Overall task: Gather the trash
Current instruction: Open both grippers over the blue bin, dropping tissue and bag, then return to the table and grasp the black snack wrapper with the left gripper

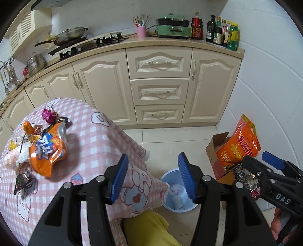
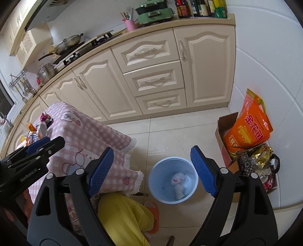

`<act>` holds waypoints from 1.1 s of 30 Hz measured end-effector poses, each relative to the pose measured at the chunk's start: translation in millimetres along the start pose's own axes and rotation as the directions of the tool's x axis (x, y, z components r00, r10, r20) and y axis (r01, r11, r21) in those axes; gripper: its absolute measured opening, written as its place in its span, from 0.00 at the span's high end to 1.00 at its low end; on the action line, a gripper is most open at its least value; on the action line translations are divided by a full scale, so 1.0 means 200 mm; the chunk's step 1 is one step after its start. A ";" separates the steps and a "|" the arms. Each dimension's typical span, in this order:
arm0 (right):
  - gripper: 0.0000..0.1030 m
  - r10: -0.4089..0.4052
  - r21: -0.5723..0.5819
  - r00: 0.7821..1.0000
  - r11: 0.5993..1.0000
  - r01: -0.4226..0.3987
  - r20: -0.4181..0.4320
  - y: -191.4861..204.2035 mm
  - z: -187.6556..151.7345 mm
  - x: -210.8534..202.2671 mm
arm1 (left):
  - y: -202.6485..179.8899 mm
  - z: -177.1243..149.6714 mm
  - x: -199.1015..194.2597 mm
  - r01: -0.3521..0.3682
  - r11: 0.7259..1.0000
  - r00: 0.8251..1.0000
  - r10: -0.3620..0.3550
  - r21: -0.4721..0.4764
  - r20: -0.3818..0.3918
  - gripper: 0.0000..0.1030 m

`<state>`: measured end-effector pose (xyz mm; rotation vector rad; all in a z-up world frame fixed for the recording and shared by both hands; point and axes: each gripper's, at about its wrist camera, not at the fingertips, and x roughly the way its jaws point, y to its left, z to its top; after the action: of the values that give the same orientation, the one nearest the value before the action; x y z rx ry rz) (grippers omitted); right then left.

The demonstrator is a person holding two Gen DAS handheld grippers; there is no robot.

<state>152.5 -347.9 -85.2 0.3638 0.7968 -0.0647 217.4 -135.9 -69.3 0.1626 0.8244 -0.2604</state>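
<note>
Holding crumpled white trash [image 2: 179,182], blue bin [image 2: 154,181]

Pink-checked tablecloth [image 1: 94,136], pale blue bin [image 2: 154,181], orange bag [image 1: 49,151].

Cream cabinets [image 1: 106,85] with arched panel doors and a stack of three drawers [image 1: 159,90] run along the far wall under a beige stone surface [image 1: 170,42]. White wall tiles [image 1: 265,75] close the corner on the right. The floor [image 2: 170,132] is pale glossy tile. A gas hob [image 1: 85,46] sits in the surface, with a range hood [image 2: 37,15] above it. Daylight is even and soft.
</note>
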 end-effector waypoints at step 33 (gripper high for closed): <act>0.09 0.162 -0.274 0.986 0.947 -0.166 -0.038 0.84 -0.14 -0.13 | 0.83 -0.32 -0.45 -0.158 0.936 0.981 0.186 -0.314 0.062 0.20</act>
<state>147.7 -182.5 -35.2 0.1640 0.7759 0.2042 161.6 52.7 -37.8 -0.0707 0.7448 0.0281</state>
